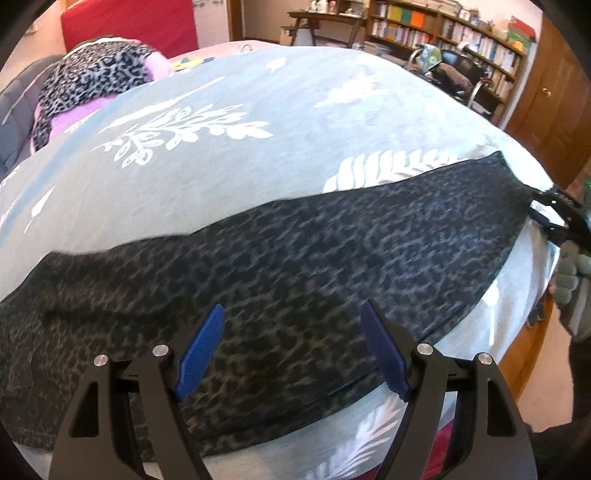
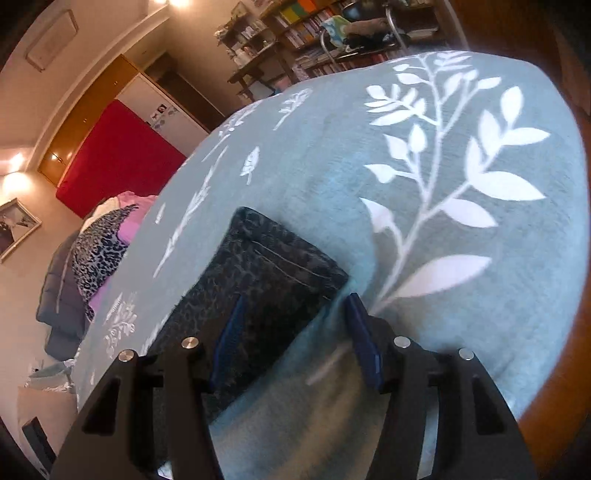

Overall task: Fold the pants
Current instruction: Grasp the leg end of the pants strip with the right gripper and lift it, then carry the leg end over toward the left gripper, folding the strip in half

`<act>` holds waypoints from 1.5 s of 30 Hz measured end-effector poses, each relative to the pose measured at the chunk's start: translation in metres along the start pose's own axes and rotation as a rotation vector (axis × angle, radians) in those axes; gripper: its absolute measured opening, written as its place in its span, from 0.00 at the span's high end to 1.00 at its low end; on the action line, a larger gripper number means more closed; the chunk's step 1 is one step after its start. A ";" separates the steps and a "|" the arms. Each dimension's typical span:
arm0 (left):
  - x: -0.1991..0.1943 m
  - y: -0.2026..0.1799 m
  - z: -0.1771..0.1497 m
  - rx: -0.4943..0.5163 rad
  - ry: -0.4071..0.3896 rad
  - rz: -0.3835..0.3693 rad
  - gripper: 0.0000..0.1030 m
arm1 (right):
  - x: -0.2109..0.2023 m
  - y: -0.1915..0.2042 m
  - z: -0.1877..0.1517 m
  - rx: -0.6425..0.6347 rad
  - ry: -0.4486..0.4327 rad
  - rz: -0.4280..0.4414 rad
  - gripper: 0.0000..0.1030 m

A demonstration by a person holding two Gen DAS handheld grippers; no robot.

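Observation:
Dark leopard-print pants (image 1: 288, 273) lie stretched flat across a pale blue bedspread with white leaf prints (image 1: 221, 155). My left gripper (image 1: 291, 325) is open just above the middle of the pants, its blue pads (image 1: 201, 350) spread apart and empty. In the right wrist view the hemmed end of the pants (image 2: 273, 280) lies between my right gripper's (image 2: 295, 314) open fingers; the left pad is over the fabric, the right pad (image 2: 364, 336) over the bedspread (image 2: 461, 295). The right gripper also shows at the far right of the left wrist view (image 1: 557, 212), at the pants' end.
A pile of clothes with a lighter leopard-print garment (image 1: 92, 81) and pink fabric sits at the far left of the bed. A red headboard (image 1: 129, 26), bookshelves (image 1: 443, 33) and a chair (image 1: 461, 74) stand beyond. The bed's wooden edge (image 2: 554, 387) runs at the right.

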State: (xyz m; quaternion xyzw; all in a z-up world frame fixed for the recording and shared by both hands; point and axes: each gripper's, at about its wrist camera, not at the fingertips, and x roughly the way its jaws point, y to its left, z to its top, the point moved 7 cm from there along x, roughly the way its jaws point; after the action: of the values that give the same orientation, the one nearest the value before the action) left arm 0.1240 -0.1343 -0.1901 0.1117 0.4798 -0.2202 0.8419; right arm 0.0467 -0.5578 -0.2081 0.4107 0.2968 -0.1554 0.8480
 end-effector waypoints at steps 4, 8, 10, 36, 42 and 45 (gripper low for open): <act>0.009 -0.025 0.014 0.053 -0.010 -0.035 0.26 | 0.011 0.007 0.000 0.031 0.001 0.028 0.43; 0.030 -0.059 0.020 0.133 0.025 -0.101 0.26 | 0.015 0.018 -0.012 0.030 0.011 0.067 0.43; 0.041 -0.070 0.014 0.155 0.060 -0.117 0.25 | 0.016 0.018 -0.010 0.045 0.008 0.079 0.43; -0.007 -0.016 0.017 -0.027 -0.019 -0.137 0.20 | -0.063 0.182 0.000 -0.325 -0.120 0.275 0.88; -0.029 0.045 0.016 -0.186 -0.057 -0.099 0.20 | -0.079 0.274 -0.028 -0.455 -0.103 0.408 0.88; -0.037 0.073 0.008 -0.258 -0.068 -0.086 0.20 | -0.079 0.310 -0.048 -0.502 -0.069 0.466 0.88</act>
State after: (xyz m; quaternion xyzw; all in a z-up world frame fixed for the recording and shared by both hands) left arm 0.1488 -0.0637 -0.1562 -0.0257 0.4796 -0.1961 0.8549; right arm 0.1248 -0.3278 0.0059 0.2404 0.1951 0.1063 0.9449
